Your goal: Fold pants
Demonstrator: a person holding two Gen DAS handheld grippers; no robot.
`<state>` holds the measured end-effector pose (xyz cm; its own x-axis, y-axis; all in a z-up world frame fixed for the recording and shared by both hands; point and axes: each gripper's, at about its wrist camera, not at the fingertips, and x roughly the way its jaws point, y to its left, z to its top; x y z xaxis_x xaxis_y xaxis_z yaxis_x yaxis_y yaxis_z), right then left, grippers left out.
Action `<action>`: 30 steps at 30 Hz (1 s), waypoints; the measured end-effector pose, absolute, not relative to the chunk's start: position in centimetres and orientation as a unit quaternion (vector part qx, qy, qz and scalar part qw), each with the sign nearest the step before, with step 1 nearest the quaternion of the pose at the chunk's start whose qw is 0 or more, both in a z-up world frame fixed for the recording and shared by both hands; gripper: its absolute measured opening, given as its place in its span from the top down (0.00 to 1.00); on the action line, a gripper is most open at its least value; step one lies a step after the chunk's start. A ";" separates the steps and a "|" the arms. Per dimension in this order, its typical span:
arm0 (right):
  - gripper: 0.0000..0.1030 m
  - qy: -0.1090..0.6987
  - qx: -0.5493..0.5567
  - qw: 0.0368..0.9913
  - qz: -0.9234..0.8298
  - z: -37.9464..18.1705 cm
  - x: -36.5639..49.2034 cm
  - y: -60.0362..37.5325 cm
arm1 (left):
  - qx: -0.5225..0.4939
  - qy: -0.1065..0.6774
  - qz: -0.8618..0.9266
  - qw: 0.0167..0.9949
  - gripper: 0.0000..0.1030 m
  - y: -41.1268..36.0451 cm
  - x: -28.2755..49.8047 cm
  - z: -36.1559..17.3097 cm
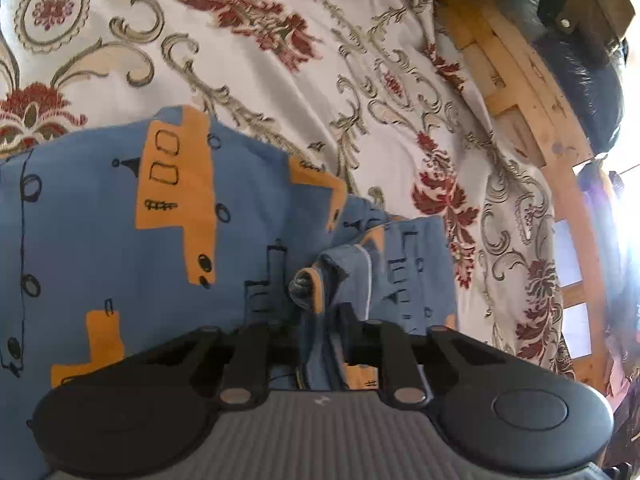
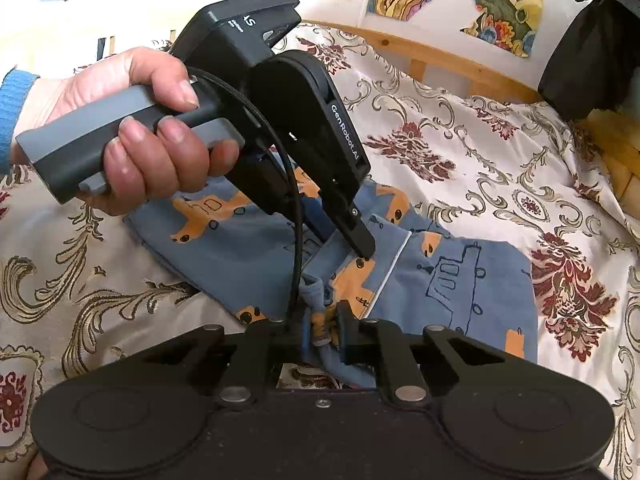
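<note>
A: On the left wrist view, the blue cotton pants with orange vehicle prints (image 1: pixel 160 220) lie on the floral cream bedspread (image 1: pixel 320 60), and the left hand-held gripper (image 1: pixel 316 332) has closed on a bunched fold of them.

B: On the right wrist view, the right hand-held gripper (image 2: pixel 320 332) pinches the pants' edge too. They look partly folded; flattening and further folds seem left.
</note>
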<state>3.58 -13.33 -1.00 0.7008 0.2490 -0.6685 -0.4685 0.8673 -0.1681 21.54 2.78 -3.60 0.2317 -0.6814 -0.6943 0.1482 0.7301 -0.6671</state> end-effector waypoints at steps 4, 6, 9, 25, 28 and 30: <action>0.87 0.322 -0.175 0.909 0.199 -0.5 3.2 -13.0 | -0.226 0.545 -0.278 0.758 0.89 2.6 21.0 -2.5; 0.87 0.314 -0.182 0.910 0.202 -0.2 3.0 -12.7 | -0.217 0.539 -0.278 0.765 0.90 2.6 20.8 -1.8; 0.87 0.305 -0.189 0.909 0.210 0.2 2.9 -12.1 | -0.207 0.529 -0.278 0.775 0.90 3.3 20.4 -0.9; 0.87 0.305 -0.214 0.889 0.266 -0.4 3.0 -4.5 | -0.216 0.519 -0.231 0.794 0.90 10.9 18.6 -1.3; 0.87 0.311 -0.224 0.882 0.273 -1.0 3.1 -3.7 | -0.212 0.522 -0.226 0.794 0.90 11.8 18.5 -2.1; 0.85 0.324 -0.232 0.873 0.281 -1.6 3.3 -3.5 | -0.210 0.523 -0.222 0.796 0.84 12.1 18.2 -2.6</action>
